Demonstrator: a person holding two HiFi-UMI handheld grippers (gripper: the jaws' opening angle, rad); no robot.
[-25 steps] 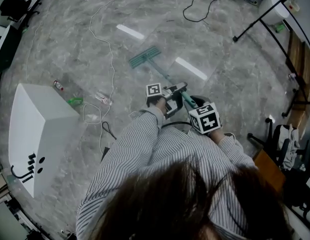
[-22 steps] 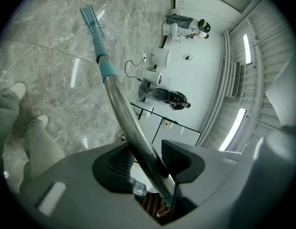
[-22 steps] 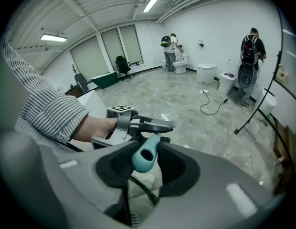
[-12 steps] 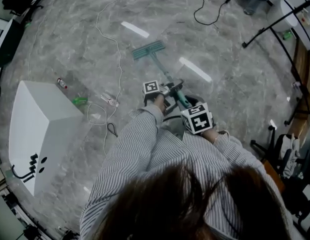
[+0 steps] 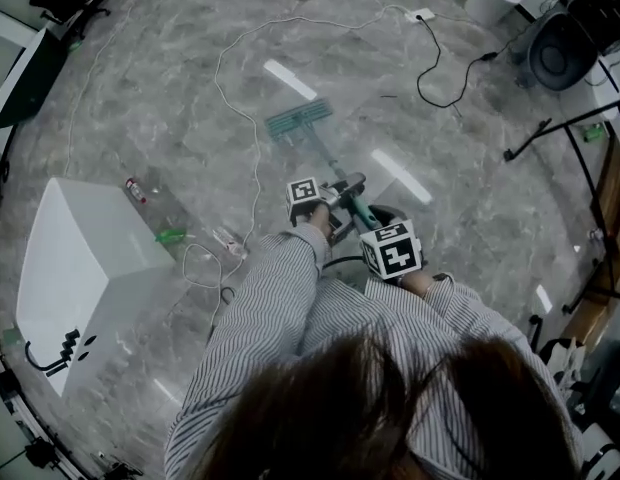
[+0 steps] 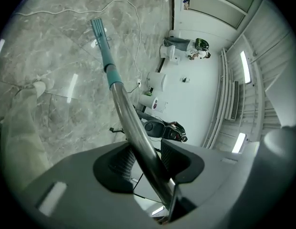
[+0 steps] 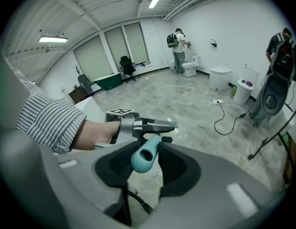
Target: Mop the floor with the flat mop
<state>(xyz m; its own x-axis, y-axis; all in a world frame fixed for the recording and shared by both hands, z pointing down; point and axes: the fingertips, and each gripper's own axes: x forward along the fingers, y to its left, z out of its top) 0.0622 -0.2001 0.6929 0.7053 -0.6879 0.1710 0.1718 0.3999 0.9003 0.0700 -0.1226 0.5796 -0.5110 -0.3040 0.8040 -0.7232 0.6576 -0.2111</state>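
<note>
Stands over a grey marble floor (image 5: 170, 78), holding a flat mop (image 5: 335, 168) in both grippers. Clamps the fingers of the left gripper (image 6: 145, 159) tight on the bare metal stretch of the shaft. Pinches the teal end of the handle between the fingers of the right gripper (image 7: 145, 163), closer to the body than the left. Slants the shaft forward and down to the teal mop head (image 5: 298, 120), flat on the floor well ahead. Wears striped sleeves (image 5: 280, 288). Shares the floor with a white box (image 5: 80, 258) at the left, a white cable (image 5: 253, 173) looping between box and mop, and a black cable (image 5: 437, 63) farther off to the right.
</note>
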